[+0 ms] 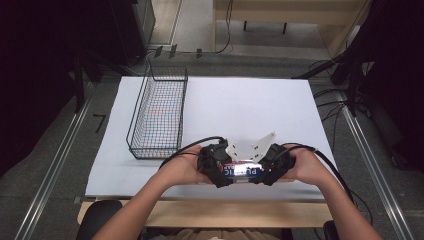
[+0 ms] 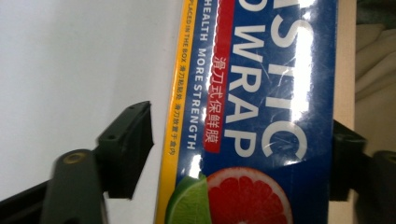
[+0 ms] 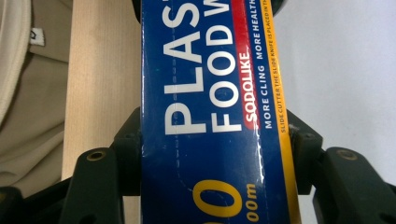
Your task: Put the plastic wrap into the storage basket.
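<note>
Two tools flank one blue plastic wrap box at the bench's near edge: right tool clamps one end; left tool brackets the other, one pad clear.

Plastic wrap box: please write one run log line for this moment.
plastic wrap box: near table edge | right gripper: shut on box | left gripper: one side not touching | wire basket: empty

The plastic wrap box is glossy printed cardboard that catches glare. The basket is thin dark metal wire. A smooth, matt white sheet covers the table, whose front edge is pale, grained wood.
</note>
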The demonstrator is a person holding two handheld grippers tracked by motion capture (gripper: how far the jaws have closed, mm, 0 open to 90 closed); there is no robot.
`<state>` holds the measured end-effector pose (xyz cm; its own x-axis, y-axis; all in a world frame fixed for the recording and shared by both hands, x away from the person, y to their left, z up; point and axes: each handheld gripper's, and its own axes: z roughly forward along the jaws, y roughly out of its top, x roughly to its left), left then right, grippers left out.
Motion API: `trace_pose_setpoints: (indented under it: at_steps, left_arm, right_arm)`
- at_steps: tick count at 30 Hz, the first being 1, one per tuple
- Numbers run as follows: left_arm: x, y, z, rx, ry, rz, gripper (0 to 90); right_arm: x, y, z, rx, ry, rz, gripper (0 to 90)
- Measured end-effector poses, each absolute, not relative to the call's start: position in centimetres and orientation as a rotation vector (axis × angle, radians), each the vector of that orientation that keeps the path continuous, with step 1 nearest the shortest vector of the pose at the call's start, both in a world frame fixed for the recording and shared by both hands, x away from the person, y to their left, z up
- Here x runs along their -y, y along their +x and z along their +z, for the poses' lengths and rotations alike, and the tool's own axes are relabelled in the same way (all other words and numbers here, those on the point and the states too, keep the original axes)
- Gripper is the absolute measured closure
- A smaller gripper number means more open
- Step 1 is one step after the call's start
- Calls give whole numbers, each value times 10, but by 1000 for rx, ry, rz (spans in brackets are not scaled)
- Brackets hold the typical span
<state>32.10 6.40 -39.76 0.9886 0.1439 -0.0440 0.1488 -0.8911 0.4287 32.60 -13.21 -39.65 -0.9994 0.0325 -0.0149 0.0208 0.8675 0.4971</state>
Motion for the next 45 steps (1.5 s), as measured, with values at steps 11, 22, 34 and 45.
trace_pose_setpoints:
  at_steps: [11, 22, 34, 45]
  left_arm:
    - [-64, 314, -395, -166, 2691, 14, 393]
    - [-69, 313, -390, -201, 2690, -13, 396]
    - [-80, 310, -388, -259, 2698, -27, 395]
    - [-87, 312, -388, -291, 2704, -37, 395]
  right_arm:
    - [134, 324, -401, -3026, 35, 838, 400]
    - [139, 322, -396, -2963, -7, 972, 284]
    - [149, 324, -392, -2936, 59, 1052, 229]
    - [167, 331, -385, -2905, 129, 1128, 226]
